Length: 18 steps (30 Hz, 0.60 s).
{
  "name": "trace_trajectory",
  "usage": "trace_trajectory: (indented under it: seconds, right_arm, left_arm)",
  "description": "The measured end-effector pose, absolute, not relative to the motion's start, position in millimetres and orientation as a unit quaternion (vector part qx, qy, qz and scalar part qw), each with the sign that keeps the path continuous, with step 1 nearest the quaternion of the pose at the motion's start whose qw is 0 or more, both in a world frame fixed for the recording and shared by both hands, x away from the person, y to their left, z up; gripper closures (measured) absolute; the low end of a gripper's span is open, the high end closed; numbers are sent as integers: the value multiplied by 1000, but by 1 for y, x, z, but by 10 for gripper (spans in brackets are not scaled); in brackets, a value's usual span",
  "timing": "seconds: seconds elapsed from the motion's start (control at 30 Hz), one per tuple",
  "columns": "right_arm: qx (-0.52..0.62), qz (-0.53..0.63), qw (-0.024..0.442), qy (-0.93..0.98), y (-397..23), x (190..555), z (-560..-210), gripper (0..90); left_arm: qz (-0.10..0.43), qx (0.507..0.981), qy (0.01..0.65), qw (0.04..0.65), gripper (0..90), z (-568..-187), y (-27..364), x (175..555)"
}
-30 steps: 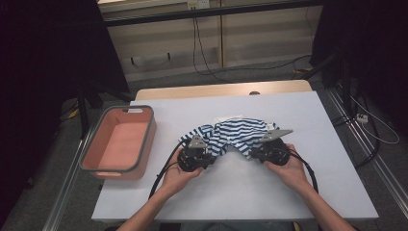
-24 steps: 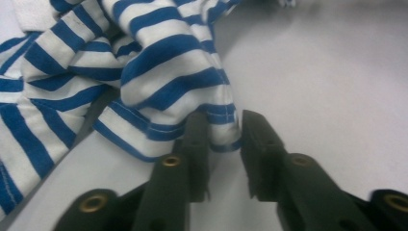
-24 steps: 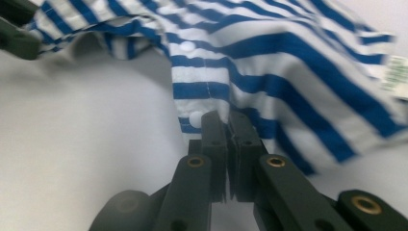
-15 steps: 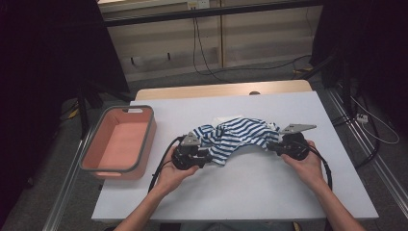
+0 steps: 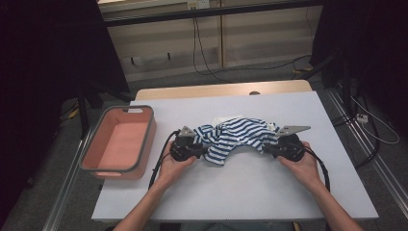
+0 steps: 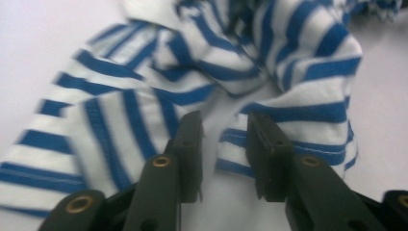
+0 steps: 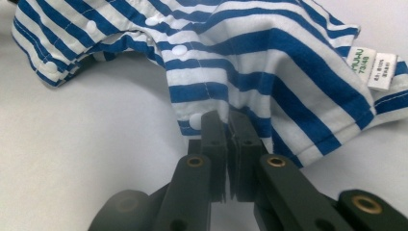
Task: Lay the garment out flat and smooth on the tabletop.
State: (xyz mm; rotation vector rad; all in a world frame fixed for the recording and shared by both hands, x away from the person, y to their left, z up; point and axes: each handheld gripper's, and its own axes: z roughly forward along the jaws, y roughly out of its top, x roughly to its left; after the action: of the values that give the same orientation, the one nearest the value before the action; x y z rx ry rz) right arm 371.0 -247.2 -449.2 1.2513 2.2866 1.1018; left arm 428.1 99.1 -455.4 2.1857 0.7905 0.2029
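Note:
A blue-and-white striped garment [image 5: 235,134] lies bunched in the middle of the white table [image 5: 240,197]. My left gripper [image 5: 204,149] sits at its left end. In the left gripper view the jaws [image 6: 225,139] stand apart over the striped cloth [image 6: 192,62] without pressing it; they have just been opening. My right gripper [image 5: 265,148] is at the garment's right end. In the right gripper view it [image 7: 227,126] is shut on the hem of the cloth [image 7: 269,62], beside a row of white snaps and near a sewn-in label [image 7: 380,72].
A salmon-coloured bin with a grey rim [image 5: 96,166] stands at the table's left edge. Cables trail from both grippers toward the person's arms. Bare white tabletop lies in front of and behind the garment.
The right gripper has pulled its end of the garment to the right, so the cloth lies stretched wider. The left gripper's jaws have parted and no longer pinch the cloth.

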Motion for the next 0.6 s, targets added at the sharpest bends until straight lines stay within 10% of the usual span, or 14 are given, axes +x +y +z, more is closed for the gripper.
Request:
trace_trajectory:
  seconds: [0.6]
  right_arm:
    - [423,385,142,808,-238,365,-449,873]
  left_arm:
    - [66,881,291,366,865,-444,97,400]
